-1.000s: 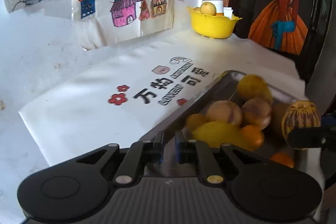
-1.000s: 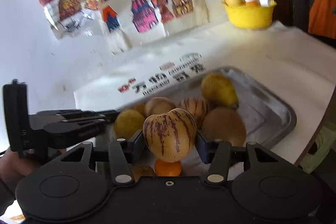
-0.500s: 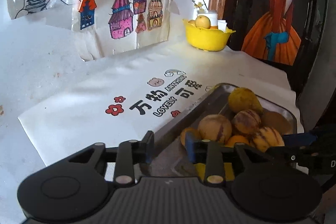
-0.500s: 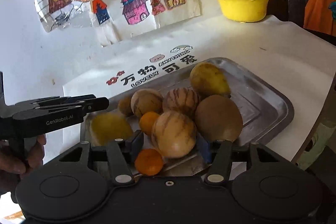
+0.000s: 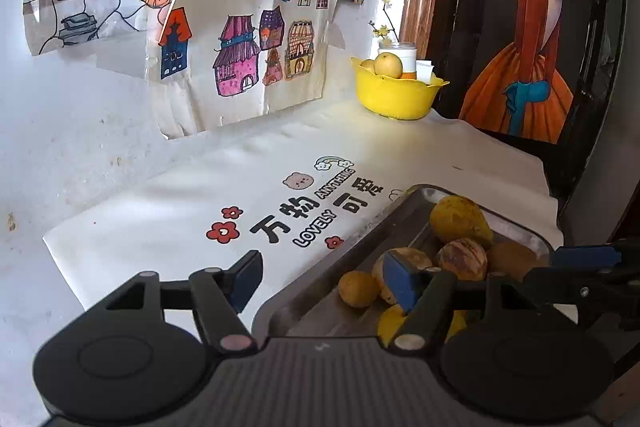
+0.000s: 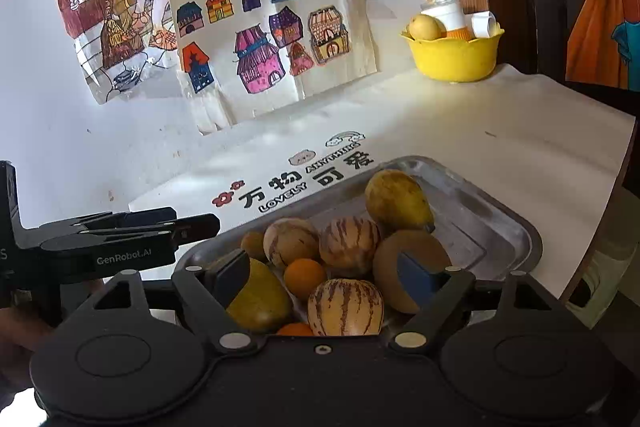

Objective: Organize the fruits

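A steel tray (image 6: 500, 211) holds several fruits: a yellow pear-shaped one (image 6: 394, 201), two striped melons (image 6: 348, 241) behind, a brown round fruit (image 6: 408, 259), an orange (image 6: 305, 277) and a yellow mango (image 6: 260, 299). My right gripper (image 6: 324, 279) hovers over the tray's near end, its jaws opening. A third striped melon (image 6: 346, 307) lies in the tray between them, clear of both pads. My left gripper (image 5: 324, 281) is over the tray's left rim (image 5: 344, 247), jaws opening with nothing between them. It also shows in the right wrist view as the left gripper (image 6: 120, 239).
A yellow bowl (image 6: 454, 57) with a pear and cups stands at the table's far right corner. A white printed mat (image 5: 180, 219) covers the table under the tray. Drawings hang on the wall behind. The table edge (image 6: 608, 195) runs close to the tray's right side.
The right gripper has let go of the striped melon, which now lies in the tray. Both grippers' jaws have spread wide. The left gripper has risen a little.
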